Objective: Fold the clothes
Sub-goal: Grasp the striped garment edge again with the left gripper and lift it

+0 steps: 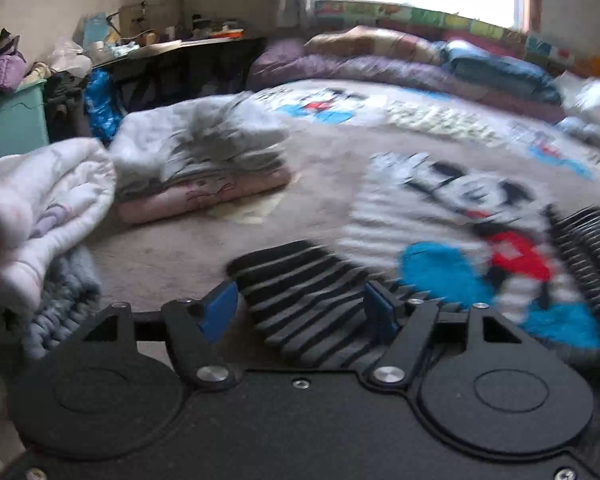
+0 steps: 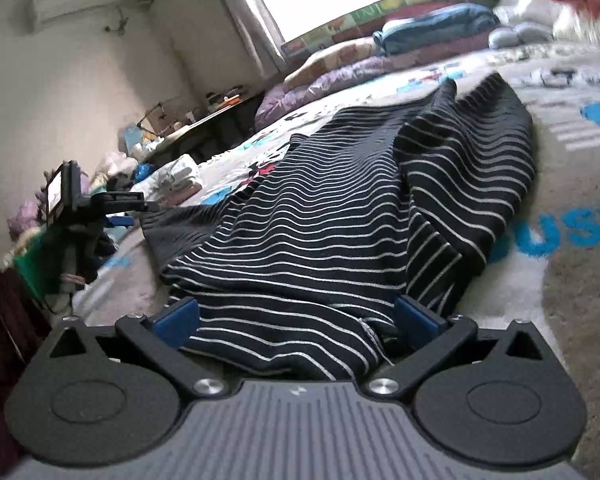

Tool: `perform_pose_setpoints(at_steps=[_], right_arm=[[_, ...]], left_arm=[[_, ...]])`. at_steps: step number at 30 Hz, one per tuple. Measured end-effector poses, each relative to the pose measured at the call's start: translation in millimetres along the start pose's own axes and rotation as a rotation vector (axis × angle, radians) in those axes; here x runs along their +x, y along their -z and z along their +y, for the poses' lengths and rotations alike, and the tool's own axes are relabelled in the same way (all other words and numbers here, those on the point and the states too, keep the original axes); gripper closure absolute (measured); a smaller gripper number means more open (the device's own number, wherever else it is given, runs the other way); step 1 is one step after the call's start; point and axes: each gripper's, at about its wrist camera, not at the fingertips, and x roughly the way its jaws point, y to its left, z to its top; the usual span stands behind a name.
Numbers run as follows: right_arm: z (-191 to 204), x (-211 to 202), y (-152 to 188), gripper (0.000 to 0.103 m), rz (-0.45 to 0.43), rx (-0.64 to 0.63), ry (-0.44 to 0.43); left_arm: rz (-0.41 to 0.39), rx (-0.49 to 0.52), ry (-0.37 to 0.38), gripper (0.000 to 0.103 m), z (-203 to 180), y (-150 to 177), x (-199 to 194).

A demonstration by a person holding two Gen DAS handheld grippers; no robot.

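Striped garment [image 2: 340, 208] spread on bed cover [image 2: 572, 280]; folded stack [image 1: 204, 172] left of it, bedding pile [image 1: 400, 60] behind.

From the left tool [image 1: 300, 312], the bed cover [image 1: 332, 168] lies bare toward 12 o'clock, so there is free room to pass forward. At 10 o'clock a stack of folded clothes [image 1: 196, 168] stands in the way, and at 9 o'clock a white bundle [image 1: 40, 208] lies close. In the right wrist view the striped garment [image 2: 340, 208] fills the path at 12 o'clock; bare cover is open at 3 o'clock. Rolled quilts [image 2: 380, 60] close the far edge below the window.
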Motion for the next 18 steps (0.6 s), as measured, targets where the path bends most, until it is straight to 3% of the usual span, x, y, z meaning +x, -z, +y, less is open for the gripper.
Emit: perform_pose_setpoints(at_steps=[5,10,14,18], right_arm=[[-17.4,-9.8,-3.7,0.000,-0.027,0.142,-0.075],[-28.5,-35.6,-9.8,0.003,-0.124,0.266,-0.131],[-35.0,-59.5,-24.7,0.004,-0.227,0.239,-0.068],[-66.8,-69.2,-39.2,0.004,-0.295,0.312,0.022]], left_arm=[[0.001,-0.021,0.196,0.023,-49.7,14.0,-39.0],[0.000,-0.030,0.364,0.023,-105.8,38.8,-82.2],[0.042,-0.048,0.472,0.021,-142.1,56.8,-110.4],[0.114,0.015,0.551,0.021,-183.4,76.5,-133.0]])
